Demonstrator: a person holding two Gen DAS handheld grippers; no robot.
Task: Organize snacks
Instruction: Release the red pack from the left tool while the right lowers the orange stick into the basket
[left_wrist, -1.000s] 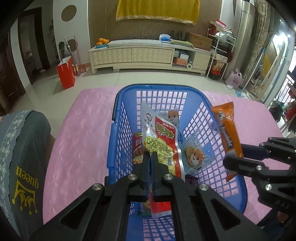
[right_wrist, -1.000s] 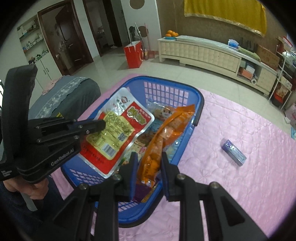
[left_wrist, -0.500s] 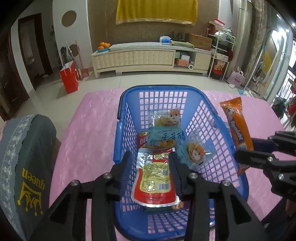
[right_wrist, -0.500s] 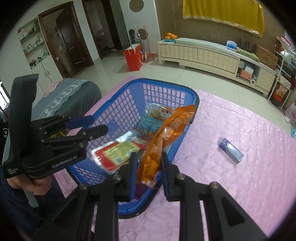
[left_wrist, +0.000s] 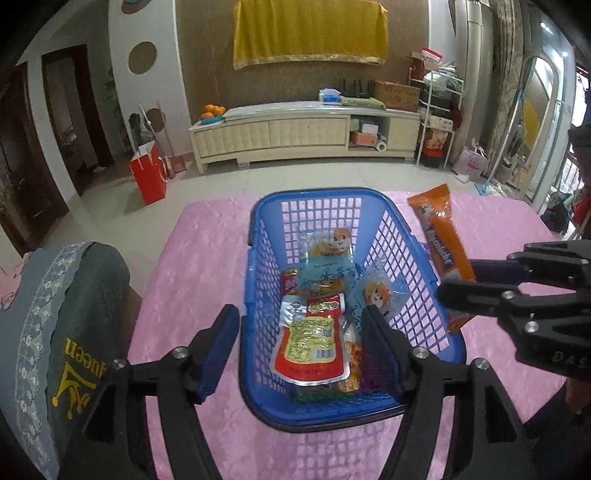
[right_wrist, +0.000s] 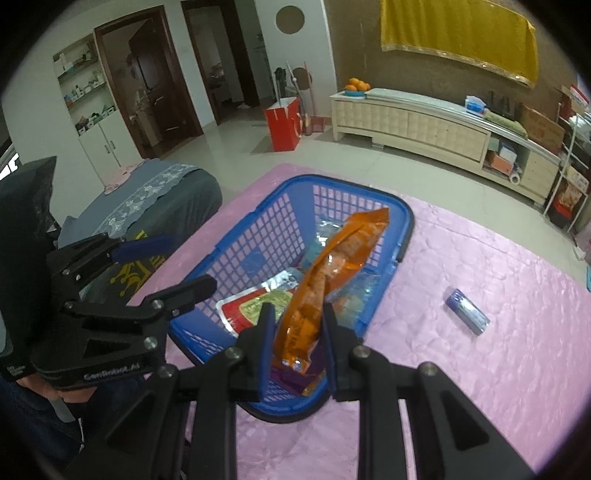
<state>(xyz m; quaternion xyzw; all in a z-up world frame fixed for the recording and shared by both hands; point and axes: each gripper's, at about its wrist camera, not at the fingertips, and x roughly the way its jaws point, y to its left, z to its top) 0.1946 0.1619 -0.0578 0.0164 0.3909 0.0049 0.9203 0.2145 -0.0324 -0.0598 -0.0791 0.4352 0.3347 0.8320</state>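
Midway through the tidy-up: red-and-yellow foil snack pouch (left_wrist: 309, 339) dropped among packets in the blue plastic lattice basket (left_wrist: 258, 236) at frame centre, left gripper (left_wrist: 300, 343) just spread empty, right gripper (right_wrist: 297, 338) clamping the long orange snack packet (right_wrist: 332, 280) above the basket, small blue wrapped bar (right_wrist: 467, 311) waiting on the pink quilted cloth (right_wrist: 498, 369) at right.

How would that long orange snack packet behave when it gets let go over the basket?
Probably light: the right gripper holds the orange packet up by its lower end alone. It seems fairly stiff, standing up with only a slight bend. Its glossy film looks slippery, so it would likely slide down onto the packets in the basket.
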